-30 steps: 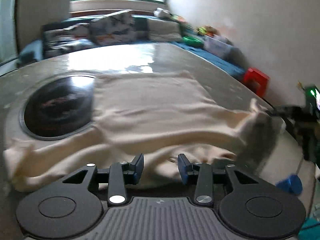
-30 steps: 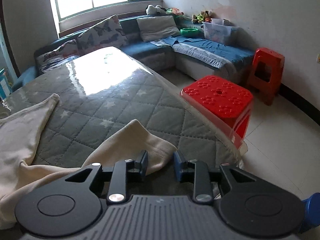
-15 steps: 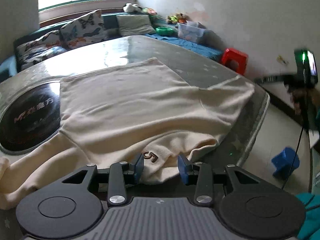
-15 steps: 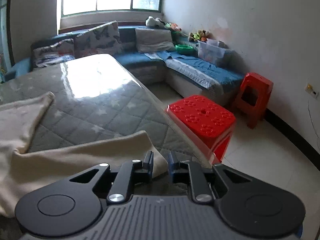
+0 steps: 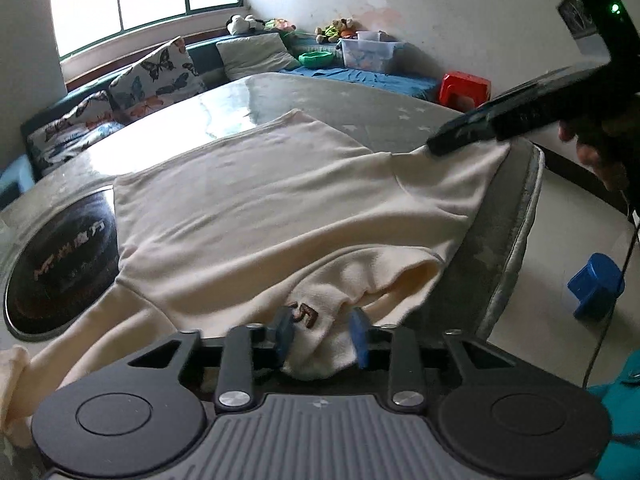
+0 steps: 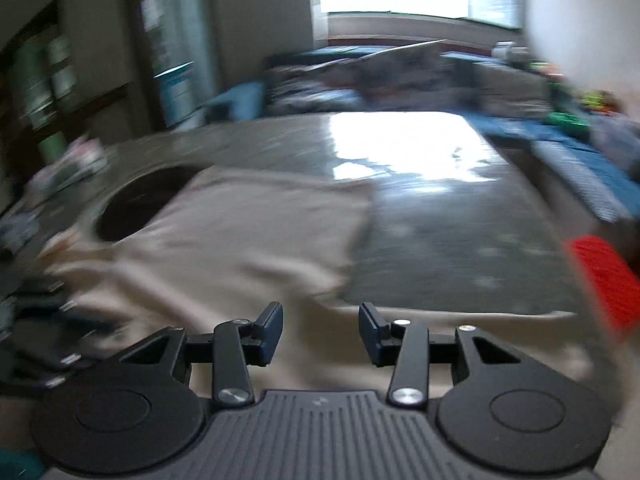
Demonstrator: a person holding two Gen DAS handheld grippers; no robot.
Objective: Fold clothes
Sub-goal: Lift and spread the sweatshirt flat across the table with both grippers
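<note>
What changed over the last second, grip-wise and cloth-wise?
The left gripper now has the cream garment's near edge bunched between its closing jaws; a second ago they stood apart. The right gripper had been pinching a corner; its jaws are opening with nothing between them, and its view has swung from the red stools to the table. The garment now lies spread flatter. It remains on the quilted table, partly over the dark disc.

Cream garment (image 5: pixel 256 200) with brown "5" mark (image 5: pixel 303 313) over grey star-quilted tabletop (image 5: pixel 404 108) with black round inset (image 5: pixel 60 264); blue claw pads (image 5: pixel 285 330); butterfly-print cushion (image 5: pixel 156 76); red stool (image 5: pixel 464 88); blue stool (image 5: pixel 596 286).
</note>
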